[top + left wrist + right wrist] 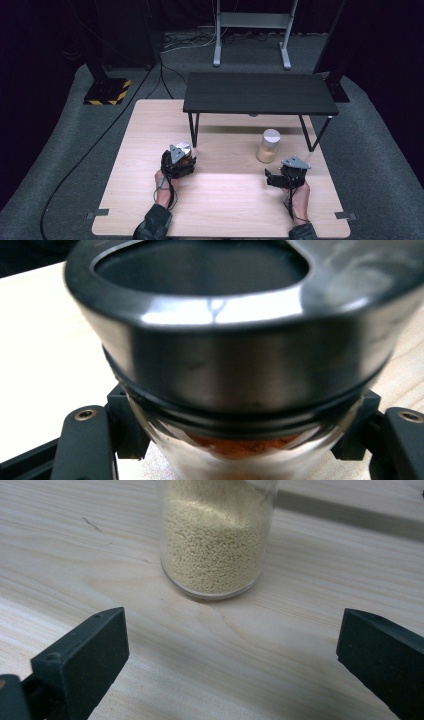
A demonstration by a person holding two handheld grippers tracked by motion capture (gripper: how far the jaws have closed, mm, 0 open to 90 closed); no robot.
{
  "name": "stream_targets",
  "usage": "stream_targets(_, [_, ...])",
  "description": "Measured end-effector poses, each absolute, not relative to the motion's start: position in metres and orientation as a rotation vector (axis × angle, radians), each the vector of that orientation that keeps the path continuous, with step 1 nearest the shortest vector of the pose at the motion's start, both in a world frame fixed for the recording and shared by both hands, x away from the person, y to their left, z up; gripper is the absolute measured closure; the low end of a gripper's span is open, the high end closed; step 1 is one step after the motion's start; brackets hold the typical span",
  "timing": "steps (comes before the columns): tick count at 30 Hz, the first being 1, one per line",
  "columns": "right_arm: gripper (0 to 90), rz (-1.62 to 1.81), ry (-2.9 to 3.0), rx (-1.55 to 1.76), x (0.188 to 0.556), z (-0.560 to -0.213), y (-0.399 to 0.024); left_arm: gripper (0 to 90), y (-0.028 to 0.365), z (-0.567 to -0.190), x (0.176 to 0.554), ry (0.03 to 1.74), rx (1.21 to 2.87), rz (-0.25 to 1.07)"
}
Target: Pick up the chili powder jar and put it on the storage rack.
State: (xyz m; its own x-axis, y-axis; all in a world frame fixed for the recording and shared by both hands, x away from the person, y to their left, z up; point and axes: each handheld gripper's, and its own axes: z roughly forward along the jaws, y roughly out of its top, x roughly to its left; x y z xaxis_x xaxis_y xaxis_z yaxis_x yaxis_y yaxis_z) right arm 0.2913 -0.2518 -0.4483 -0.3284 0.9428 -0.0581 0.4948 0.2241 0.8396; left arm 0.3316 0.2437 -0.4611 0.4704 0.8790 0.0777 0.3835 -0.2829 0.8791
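Looking down from the high view: light wooden table (220, 200) carrying a low black shelf (260, 93) on thin legs at its far side; left gripper (178, 159) just before the shelf's left front leg, with a silver-topped jar's lid (183, 147) peeking past its grey plate; right gripper (283, 176) near the right edge, a grain jar (268, 146) with a pale cap standing just beyond it and slightly to its left, apart from it.

Riding along the left gripper view: spice jar (235, 355) very close, blurred, dark shiny lid above glass with orange-red powder at the bottom; black jaws hard against the glass on both sides below the lid, closed on it. Table under the jar, contact not clear.

Riding along the right gripper view: jaws spread wide with bare wood between them; grain jar (216, 540) upright on the table ahead of the tips, roughly centred, untouched, filled with small yellowish beads.
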Motion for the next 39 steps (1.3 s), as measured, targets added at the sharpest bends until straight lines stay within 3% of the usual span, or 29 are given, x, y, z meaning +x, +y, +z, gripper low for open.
stream_targets(39, [0.0,1.005,1.929,1.323,0.2926,-0.4478,-0.2537,30.6,0.2447,-0.4568,0.3325,1.067,1.859,0.684])
